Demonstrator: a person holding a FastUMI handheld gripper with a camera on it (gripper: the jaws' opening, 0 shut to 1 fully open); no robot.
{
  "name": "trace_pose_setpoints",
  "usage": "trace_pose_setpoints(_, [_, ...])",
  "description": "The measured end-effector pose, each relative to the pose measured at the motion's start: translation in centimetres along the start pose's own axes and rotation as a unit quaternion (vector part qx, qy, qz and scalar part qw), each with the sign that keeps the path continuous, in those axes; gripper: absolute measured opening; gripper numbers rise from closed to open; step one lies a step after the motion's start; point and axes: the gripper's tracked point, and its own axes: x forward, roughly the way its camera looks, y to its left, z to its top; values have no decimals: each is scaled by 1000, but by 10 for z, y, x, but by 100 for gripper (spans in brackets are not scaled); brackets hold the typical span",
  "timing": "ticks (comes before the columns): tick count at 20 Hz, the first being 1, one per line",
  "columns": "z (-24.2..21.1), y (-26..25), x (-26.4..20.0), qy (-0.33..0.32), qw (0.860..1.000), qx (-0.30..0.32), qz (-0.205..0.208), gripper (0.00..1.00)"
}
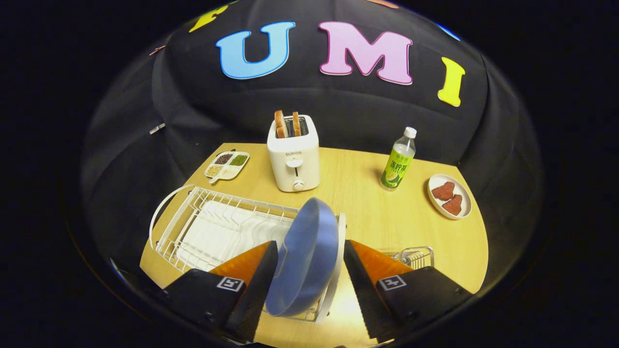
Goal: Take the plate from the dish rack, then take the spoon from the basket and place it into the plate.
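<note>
Black cloth walls close round a pale wooden bench [358, 193]. On it: one white wire dish rack [217, 227] at the near left, one white toaster [293, 154] behind it with two slices of toast standing in its slots, one small divided tray [227, 165] of four compartments holding grains or seeds, one green-labelled bottle [398, 162] with a white cap, one small dish [449, 195] at the far right carrying two reddish pieces. One wire basket [415, 256] peeks out just past the right finger; the spoon inside cannot be made out.

One blue plate [304, 261] stands on edge at the right end of the rack, tilted, hollow side toward the left finger. The gripper [309, 275] straddles it, fingers spread wide. The left finger sits close against the plate's rim and may touch it; the right finger stands apart, with the rack's white end frame between it and the plate. Nothing is clamped yet.

Handling, as judged: plate looks rigid, glazed or smooth plastic, so slick under the pads, and breakable if ceramic. Moderate weight, carried off-centre once lifted. Best hold appears to be across the upper rim, fingers pinching front and back faces, then a straight lift up out of the rack wires to avoid snagging. A firm squeeze is advisable; a shallow bite on the curved lip could let it swing or slip.
</note>
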Motion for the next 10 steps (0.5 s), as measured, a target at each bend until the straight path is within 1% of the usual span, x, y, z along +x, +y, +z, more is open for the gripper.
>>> trace_pose_setpoints(1, [0, -3, 6, 5, 1000, 3, -9, 76])
trace_pose_setpoints(2, [-2, -6, 11, 11, 1000, 5, -17, 71])
trace_pose_setpoints(3, [-8, -5, 15, 22, 999, 7, -22, 63])
trace_pose_setpoints(4, [-12, -3, 18, 31, 999, 9, -22, 59])
trace_pose_setpoints(5, [-15, -1, 21, 36, 999, 9, -22, 49])
trace_pose_setpoints(6, [-16, 0, 22, 39, 999, 7, -21, 45])
trace_pose_setpoints(8, [-15, 2, 24, 41, 999, 3, -16, 44])
trace_pose_setpoints(10, [-18, 0, 21, 50, 998, 10, -23, 43])
